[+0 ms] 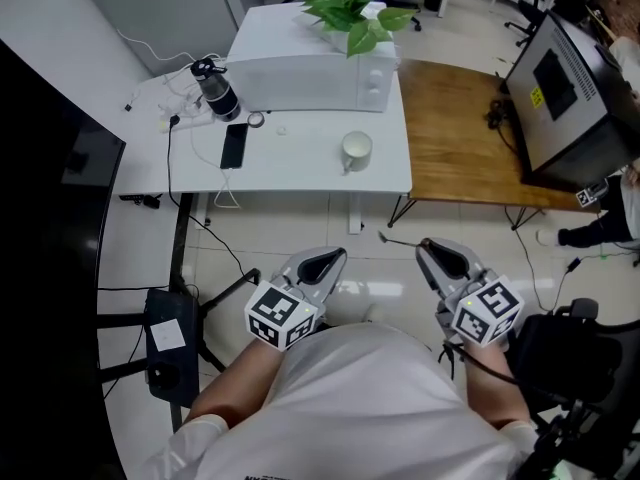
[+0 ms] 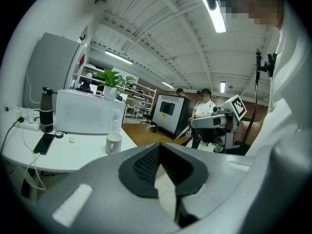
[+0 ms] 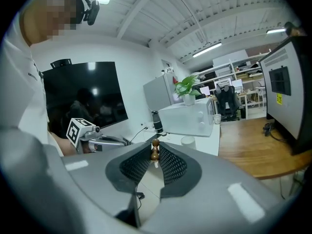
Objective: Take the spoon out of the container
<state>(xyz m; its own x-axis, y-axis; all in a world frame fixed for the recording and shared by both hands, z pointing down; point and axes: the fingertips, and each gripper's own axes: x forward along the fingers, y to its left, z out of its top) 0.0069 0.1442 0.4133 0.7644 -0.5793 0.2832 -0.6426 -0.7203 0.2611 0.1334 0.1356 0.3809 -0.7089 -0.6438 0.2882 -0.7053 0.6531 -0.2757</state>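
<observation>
right tool (image 3: 155, 147) clenched on spoon (image 3: 155, 155) handle | head view alone shows its length | left tool (image 2: 158, 148) closed, empty

No legible txt, yellow sticker (image 1: 536, 96) on black cabinet (image 1: 592, 118) maybe a label

I'm getting bright, even light from the long ceiling strip lamps (image 2: 210, 9), which burn out to pure white in both gripper views. The pale glossy tiled floor (image 1: 350, 290) carries soft glare, and shadows on the white bench (image 1: 300, 158) are faint. Both gripper views bow hard toward dark, vignetted corners. Close up, the grey left tool (image 2: 158, 146) and grey right tool (image 3: 155, 150) look soft. The head view is sharp.
</observation>
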